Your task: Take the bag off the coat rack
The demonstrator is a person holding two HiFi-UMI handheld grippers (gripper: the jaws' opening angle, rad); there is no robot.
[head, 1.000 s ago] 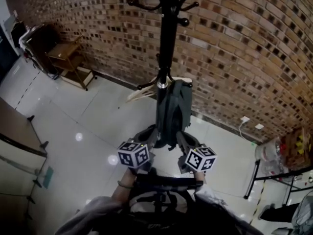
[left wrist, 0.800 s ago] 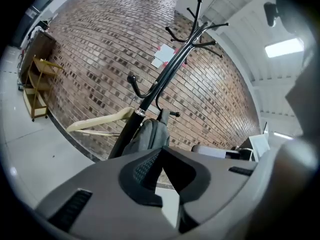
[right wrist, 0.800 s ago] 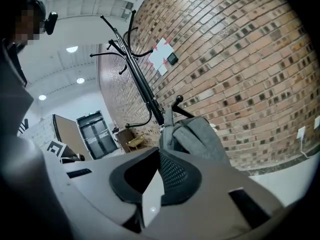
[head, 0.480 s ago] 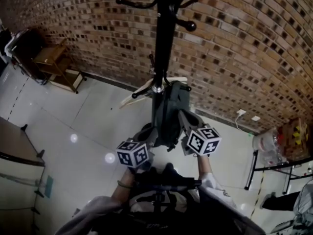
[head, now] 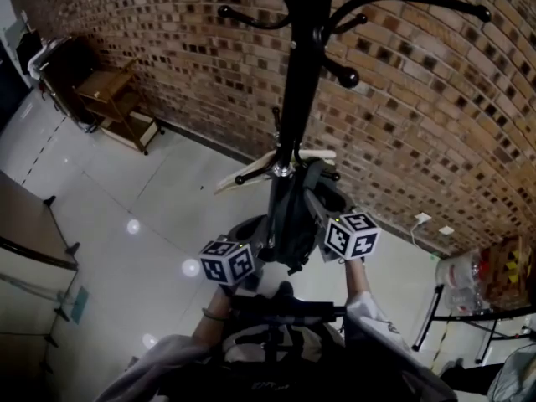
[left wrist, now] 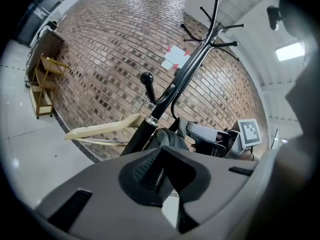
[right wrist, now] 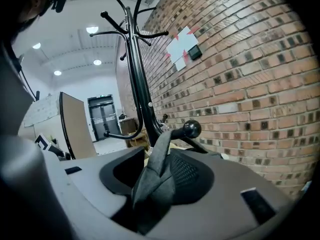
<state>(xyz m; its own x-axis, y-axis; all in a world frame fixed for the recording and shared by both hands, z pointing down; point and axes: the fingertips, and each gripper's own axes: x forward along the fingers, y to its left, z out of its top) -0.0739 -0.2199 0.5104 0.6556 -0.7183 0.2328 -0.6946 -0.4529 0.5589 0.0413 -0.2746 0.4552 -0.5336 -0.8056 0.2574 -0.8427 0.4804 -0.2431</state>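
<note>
The right gripper (right wrist: 159, 176) had its jaws pinched tight on the bag's grey strap (right wrist: 161, 156), which bunched into folds between the pads and ran up to a ball-tipped hook (right wrist: 191, 129) on the coat rack (head: 301, 82). The left gripper (left wrist: 161, 168) had its jaws drawn together with nothing between them; in the head view it sat low at the bag's left side, close to the rack's pole, with the right gripper higher at the bag's upper right. The bag (head: 293, 216) was dark grey and soft-sided, hanging slack and upright against the black pole from one of the lower hooks. A pale wooden hanger (left wrist: 105, 130) stuck out from the pole just beside it, and a brick wall (head: 419, 99) stood behind the rack.
</note>
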